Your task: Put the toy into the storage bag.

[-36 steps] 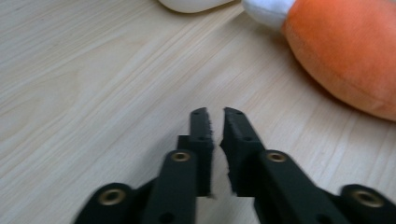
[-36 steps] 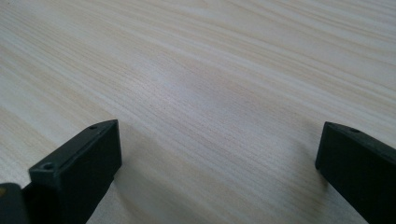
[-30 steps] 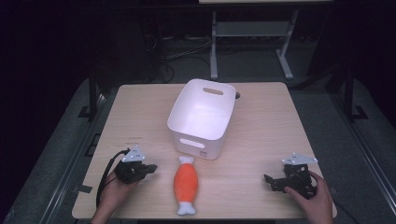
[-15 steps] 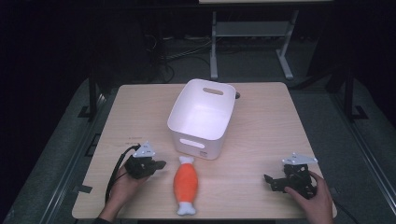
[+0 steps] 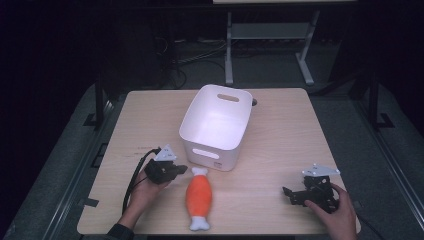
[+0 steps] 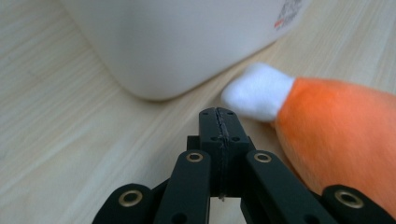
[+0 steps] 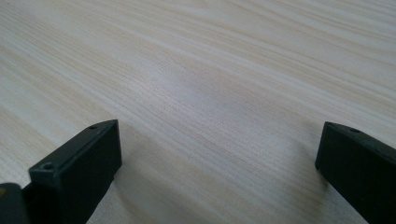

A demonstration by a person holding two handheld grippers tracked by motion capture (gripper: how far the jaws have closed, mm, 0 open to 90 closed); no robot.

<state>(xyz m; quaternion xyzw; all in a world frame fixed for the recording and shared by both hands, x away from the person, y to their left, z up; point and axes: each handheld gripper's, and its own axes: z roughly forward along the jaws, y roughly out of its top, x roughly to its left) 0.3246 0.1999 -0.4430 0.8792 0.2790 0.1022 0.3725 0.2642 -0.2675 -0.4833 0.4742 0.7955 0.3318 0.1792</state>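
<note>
With its jaws pressed together, the left gripper (image 5: 176, 169) must spread them before closing across the orange plush toy (image 5: 199, 198) near the white bin (image 5: 217, 125).

White bin (image 5: 216, 125) on wooden table (image 5: 285, 140)

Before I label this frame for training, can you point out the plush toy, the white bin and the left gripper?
plush toy (image 5: 199, 196), high view, on its orange middle.
white bin (image 5: 206, 153), high view, on its near wall.
left gripper (image 6: 218, 122), left gripper view, at the shut jaw tips.
</note>
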